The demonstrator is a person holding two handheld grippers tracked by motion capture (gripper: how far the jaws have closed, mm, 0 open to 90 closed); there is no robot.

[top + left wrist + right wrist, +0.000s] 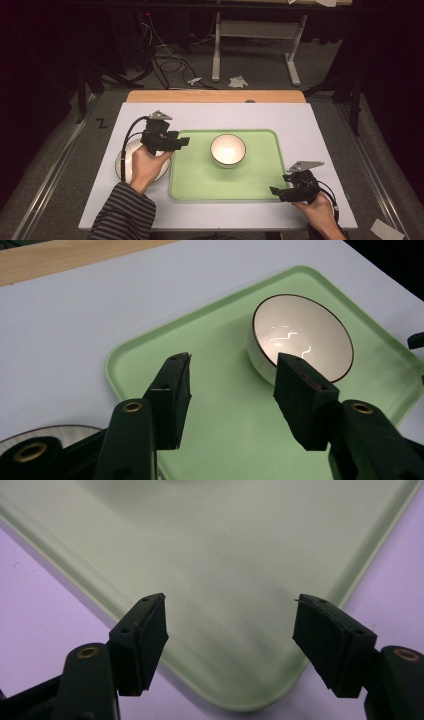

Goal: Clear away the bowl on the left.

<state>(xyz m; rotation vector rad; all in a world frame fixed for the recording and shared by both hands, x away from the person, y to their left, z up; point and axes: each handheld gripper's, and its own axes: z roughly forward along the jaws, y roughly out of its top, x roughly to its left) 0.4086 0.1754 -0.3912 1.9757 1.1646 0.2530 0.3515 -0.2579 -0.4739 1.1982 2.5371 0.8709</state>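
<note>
My surface (150,112) is white, with a strip of bare wood (215,96) along its far edge. Directly on it lies a pale green tray (200,180), spread between my two hand-held grippers: my left hand-held gripper (182,142) hangs over its left rim, my right hand-held gripper (276,191) over its near right corner. A white plate (125,152) rests on the surface under my left hand, just beside the tray's left edge.
</note>
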